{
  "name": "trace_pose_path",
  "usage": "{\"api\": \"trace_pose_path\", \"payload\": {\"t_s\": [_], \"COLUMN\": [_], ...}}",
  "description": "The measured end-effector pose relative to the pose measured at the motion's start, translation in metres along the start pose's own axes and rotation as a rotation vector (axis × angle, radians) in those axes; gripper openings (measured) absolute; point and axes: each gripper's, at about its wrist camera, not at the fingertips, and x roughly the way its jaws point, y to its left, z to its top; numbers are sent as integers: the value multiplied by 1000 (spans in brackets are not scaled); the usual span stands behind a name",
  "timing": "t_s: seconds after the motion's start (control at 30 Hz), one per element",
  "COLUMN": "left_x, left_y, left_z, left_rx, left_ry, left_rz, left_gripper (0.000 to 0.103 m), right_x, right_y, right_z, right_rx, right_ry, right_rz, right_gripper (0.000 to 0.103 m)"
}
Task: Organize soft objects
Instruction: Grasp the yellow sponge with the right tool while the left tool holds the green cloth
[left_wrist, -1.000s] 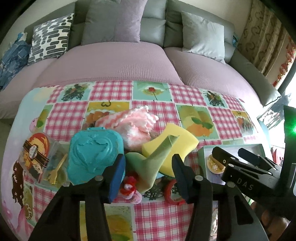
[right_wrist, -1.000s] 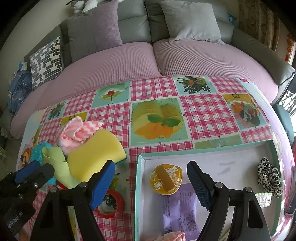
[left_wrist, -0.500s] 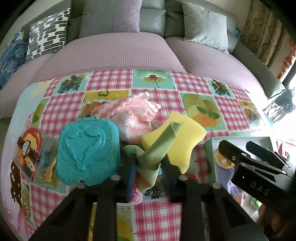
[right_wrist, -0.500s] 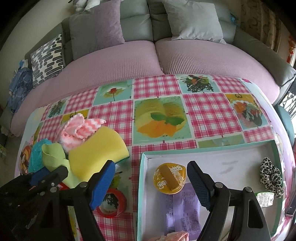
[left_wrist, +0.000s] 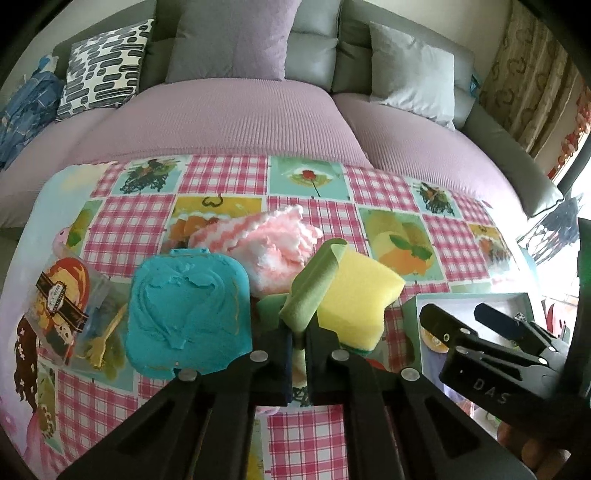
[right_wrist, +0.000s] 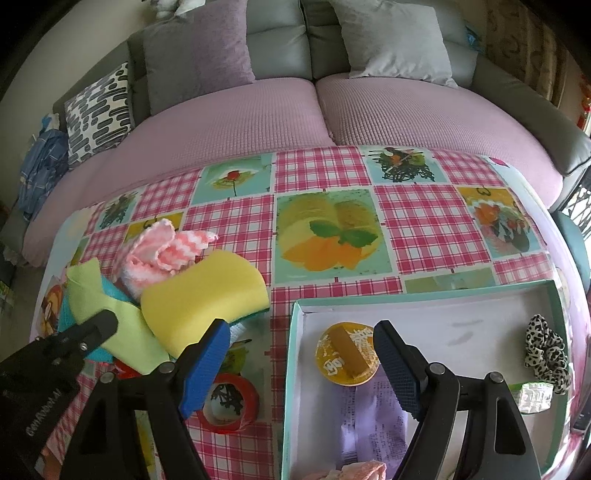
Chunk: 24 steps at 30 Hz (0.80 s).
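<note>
Green cloth (left_wrist: 314, 284) is being pinched by the left gripper (left_wrist: 299, 354), fingers just closing; it risks dragging the yellow sponge (left_wrist: 354, 299). Right gripper (right_wrist: 299, 365) is hanging wide, empty.

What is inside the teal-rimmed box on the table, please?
The box holds a round yellow packet, a purple printed sheet, a leopard scrunchie and a small green-white wrapper. The open right hand-held gripper covers part of the floor.
</note>
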Motion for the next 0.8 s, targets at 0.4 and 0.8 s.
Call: {"api": "trace_pose_path", "payload": {"t_s": [0.4,0.8], "left_x": [-41,-94], "left_y": [9,36], "left_z": [8,10], "left_rx": [-30,-113], "left_ry": [-117,-270], "left_rz": [-9,3], "left_gripper": [5,5], "right_x": [-5,-2], "right_y": [5,29], "right_z": [-1,-4], "right_rx": [-19,-84], "right_ry": [-10,-7], "right_rz": [0,29], "right_gripper": [82,82]}}
